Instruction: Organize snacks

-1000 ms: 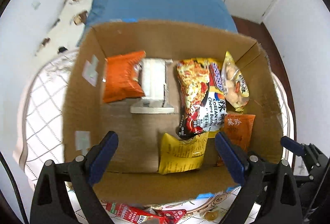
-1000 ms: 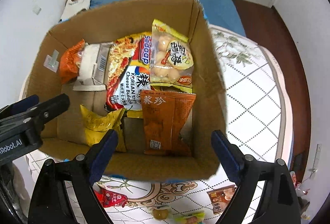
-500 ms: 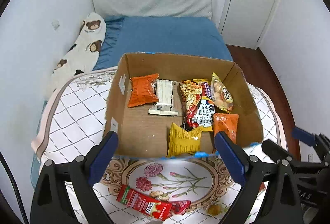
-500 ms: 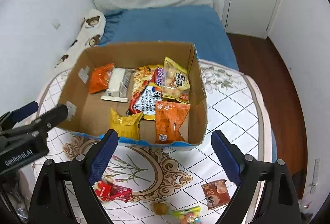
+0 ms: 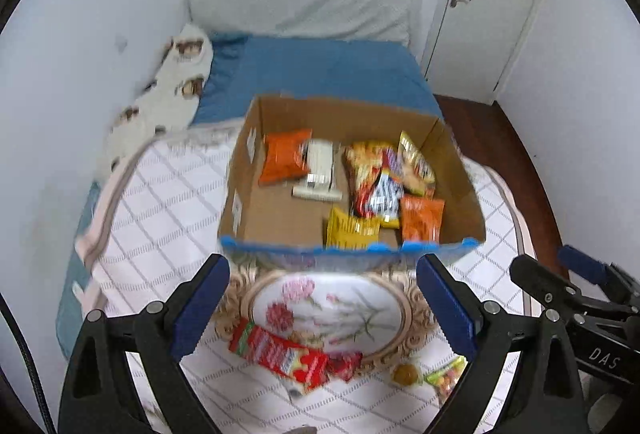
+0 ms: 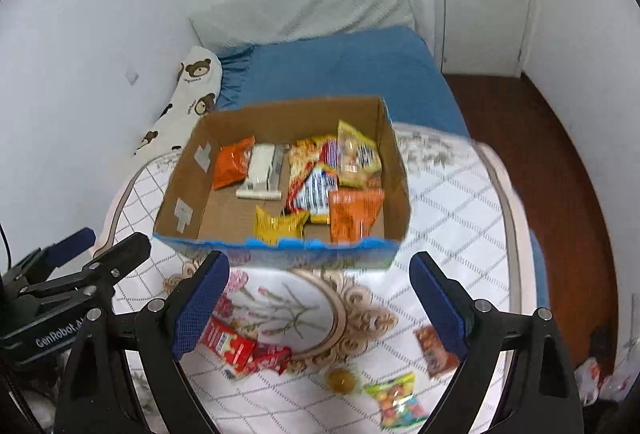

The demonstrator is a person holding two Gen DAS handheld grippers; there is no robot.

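A cardboard box (image 5: 276,212) (image 6: 188,190) stands on the white patterned table cover and holds several snack packets: orange, white, yellow and noodle bags. A long red snack packet (image 5: 280,354) (image 6: 226,344) lies on the cover in front of the box. A small round amber sweet (image 5: 404,374) (image 6: 342,380), a colourful candy bag (image 6: 396,400) (image 5: 446,376) and a small brown packet (image 6: 434,352) lie near it. My left gripper (image 5: 322,310) and my right gripper (image 6: 318,308) are both open and empty, held above the loose snacks.
A blue bed (image 5: 320,70) with a bear-print pillow (image 6: 188,94) lies behind the table. A white door (image 5: 496,2) and dark wood floor (image 6: 560,162) are at the right. The white wall is on the left.
Both grippers have pulled back and up from the box. The box now looks smaller and farther, and the loose snacks on the cover in front of it have come into view.
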